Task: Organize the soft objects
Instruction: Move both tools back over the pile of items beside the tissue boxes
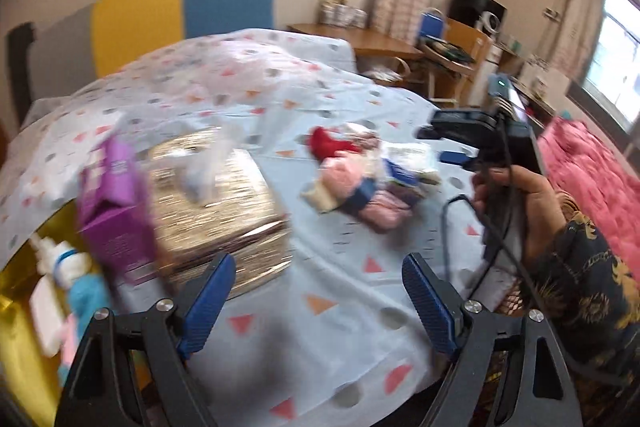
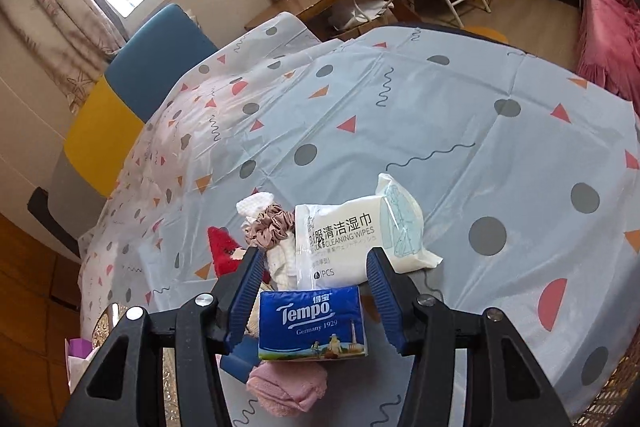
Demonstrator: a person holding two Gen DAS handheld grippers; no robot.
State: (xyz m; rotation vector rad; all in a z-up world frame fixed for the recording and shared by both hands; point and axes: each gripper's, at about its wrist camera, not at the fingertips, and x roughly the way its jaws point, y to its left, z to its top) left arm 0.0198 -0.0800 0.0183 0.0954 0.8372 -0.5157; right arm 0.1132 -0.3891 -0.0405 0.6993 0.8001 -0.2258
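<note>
A pile of soft things (image 1: 360,179) lies on the patterned tablecloth (image 1: 340,267): a red cloth, pink and cream socks, packets. In the right wrist view the pile shows a blue Tempo tissue pack (image 2: 312,323), a white wet-wipes packet (image 2: 352,239), a brown scrunchie (image 2: 270,229), a red cloth (image 2: 224,247) and a pink sock (image 2: 288,387). My right gripper (image 2: 314,275) is open, its fingers either side of the Tempo pack. It also shows in the left wrist view (image 1: 460,143), over the pile. My left gripper (image 1: 318,303) is open and empty above the cloth.
A shiny gold tissue box (image 1: 224,203) and a purple carton (image 1: 114,211) stand left of the pile. A gold tray (image 1: 20,347) at the far left holds a white bottle (image 1: 60,259) and soft items. A blue and yellow chair (image 1: 180,11), a desk and a pink bed surround the table.
</note>
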